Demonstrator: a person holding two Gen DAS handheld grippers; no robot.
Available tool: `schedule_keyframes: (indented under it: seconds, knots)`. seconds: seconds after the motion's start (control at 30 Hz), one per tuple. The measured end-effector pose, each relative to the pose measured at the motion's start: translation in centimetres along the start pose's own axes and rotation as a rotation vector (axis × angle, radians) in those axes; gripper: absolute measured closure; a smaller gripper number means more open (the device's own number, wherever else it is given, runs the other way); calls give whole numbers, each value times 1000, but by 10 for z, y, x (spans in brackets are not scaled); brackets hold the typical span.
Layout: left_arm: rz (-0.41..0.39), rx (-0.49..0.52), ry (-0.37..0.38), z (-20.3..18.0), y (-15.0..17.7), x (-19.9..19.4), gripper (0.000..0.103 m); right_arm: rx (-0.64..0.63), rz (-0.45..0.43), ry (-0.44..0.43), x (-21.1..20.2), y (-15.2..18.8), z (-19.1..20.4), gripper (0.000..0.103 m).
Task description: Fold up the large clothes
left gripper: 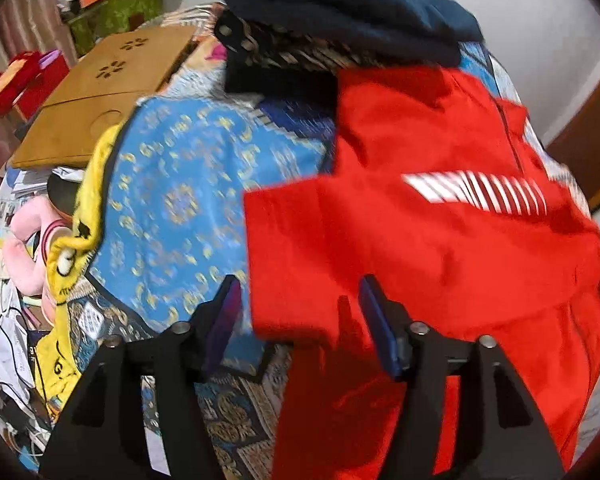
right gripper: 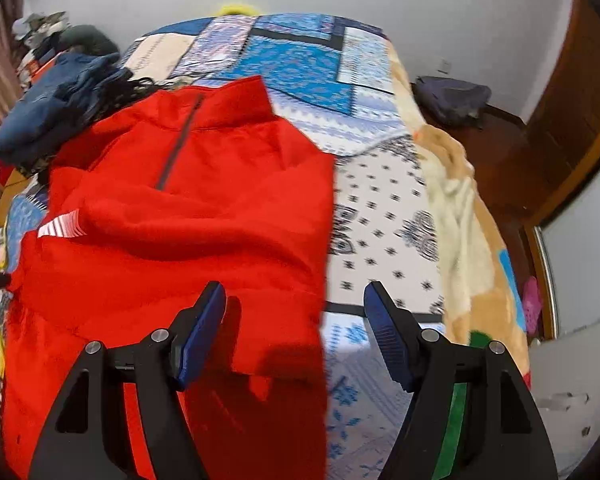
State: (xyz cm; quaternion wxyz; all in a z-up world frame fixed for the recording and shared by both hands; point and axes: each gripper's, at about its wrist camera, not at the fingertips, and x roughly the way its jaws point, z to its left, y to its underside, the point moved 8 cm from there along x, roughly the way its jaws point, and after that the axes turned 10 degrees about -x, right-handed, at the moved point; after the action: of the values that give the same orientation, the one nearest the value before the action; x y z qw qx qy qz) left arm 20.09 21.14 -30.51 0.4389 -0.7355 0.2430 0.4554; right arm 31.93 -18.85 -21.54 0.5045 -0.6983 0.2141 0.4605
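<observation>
The red fleece pullover with a short grey zip and a white striped chest mark (right gripper: 172, 216) lies flat on the patchwork bedspread in blue and white prints (right gripper: 380, 200), just ahead of and below both grippers. One sleeve appears already laid across the chest, its square cuff end sitting just beyond the left gripper (left gripper: 296, 308), whose jaws are spread with nothing between them; only the cuff's edge lies under the gap. The right gripper (right gripper: 294, 304) also stands spread and empty, hanging over the garment's right side edge, its left finger above red fabric and its right finger above the bedspread.

The step in hand looks like the side fold. To do it well, each gripper should come down onto a single clean edge, pinch only the layers meant to travel, and carry them over in step so the crease runs straight from collar to hem. Lifting too high would drag the folded sleeve out of place. A pile of dark blue clothing (left gripper: 340, 0) lies well beyond the left gripper, so the fold should stay clear of it.
</observation>
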Motion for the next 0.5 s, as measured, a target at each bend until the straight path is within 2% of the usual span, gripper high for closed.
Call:
schedule_keyframes:
  seconds: [0.17, 0.27, 0.3, 0.4, 0.5]
  knots:
    - [36, -39, -45, 14, -7, 27, 39, -80, 47, -25, 26, -19, 19, 35]
    - [67, -19, -95, 16, 6, 43, 39, -142, 117, -7, 46, -26, 21, 35]
    - [61, -3, -102, 14, 8, 45, 39, -144, 134, -35, 47, -27, 21, 35]
    - [42, 43, -128, 10, 12, 45, 39, -106, 105, -83, 35, -34, 9, 35]
    - [38, 58, -140, 5, 11, 40, 39, -58, 59, -43, 12, -30, -9, 35]
